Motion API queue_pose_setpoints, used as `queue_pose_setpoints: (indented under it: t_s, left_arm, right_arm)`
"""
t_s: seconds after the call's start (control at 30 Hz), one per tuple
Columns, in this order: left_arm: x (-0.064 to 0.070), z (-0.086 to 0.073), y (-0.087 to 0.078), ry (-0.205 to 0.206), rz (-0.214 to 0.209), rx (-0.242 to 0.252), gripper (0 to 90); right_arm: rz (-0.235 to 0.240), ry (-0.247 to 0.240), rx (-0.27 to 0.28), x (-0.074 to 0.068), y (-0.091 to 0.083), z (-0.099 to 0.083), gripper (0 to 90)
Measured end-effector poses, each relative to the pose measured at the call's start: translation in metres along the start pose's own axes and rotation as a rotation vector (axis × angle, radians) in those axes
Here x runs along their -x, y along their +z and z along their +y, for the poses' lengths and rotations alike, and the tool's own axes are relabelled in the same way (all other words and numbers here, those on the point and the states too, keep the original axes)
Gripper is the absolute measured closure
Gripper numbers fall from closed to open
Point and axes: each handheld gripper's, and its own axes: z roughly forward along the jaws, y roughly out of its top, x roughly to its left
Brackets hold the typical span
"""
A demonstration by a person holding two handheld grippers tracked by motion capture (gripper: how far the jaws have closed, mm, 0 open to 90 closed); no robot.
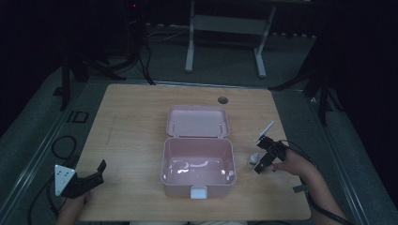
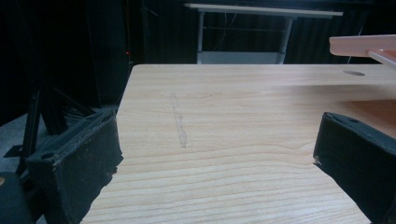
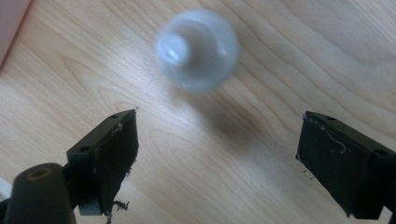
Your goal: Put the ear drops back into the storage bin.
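Note:
An open pink box (image 1: pixel 197 176) stands mid-table with its lid (image 1: pixel 198 121) laid back behind it; nothing shows inside. A small clear bottle (image 1: pixel 254 159) with a white cap stands upright on the wood just right of the box. My right gripper (image 1: pixel 259 155) hovers over it, open, jaws to either side and not touching. From above, the bottle (image 3: pixel 198 49) is blurred and lies ahead of the right gripper (image 3: pixel 219 121). My left gripper (image 1: pixel 99 173) rests near the table's front left corner, open and holding nothing. The left gripper (image 2: pixel 217 130) faces bare wood, with the pink lid (image 2: pixel 364 44) at far right.
The wooden table (image 1: pixel 136 122) has a cable hole (image 1: pixel 223 100) near its far edge. A white latch (image 1: pixel 198 192) sits on the box's front wall. Cables lie on the floor at the left, and a metal stand (image 1: pixel 225 28) rises behind the table.

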Motion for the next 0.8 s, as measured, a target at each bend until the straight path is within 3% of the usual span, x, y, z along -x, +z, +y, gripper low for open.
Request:
queue_pose_setpoints:
  t_s: [0.27,0.47,0.8]
  left_arm:
    - [0.000,0.000,0.000,0.004,-0.003,0.000,0.9]
    - [0.000,0.000,0.000,0.002,-0.004,0.000,0.9]
    - [0.000,0.000,0.000,0.000,-0.006,-0.001,1.0]
  right_arm:
    - [-0.027,-0.032,-0.024,-0.007,0.007,0.020,14.5]
    - [-0.056,-0.065,-0.030,-0.009,0.009,0.029,30.6]
    - [-0.050,-0.092,-0.073,-0.011,0.017,0.040,45.6]
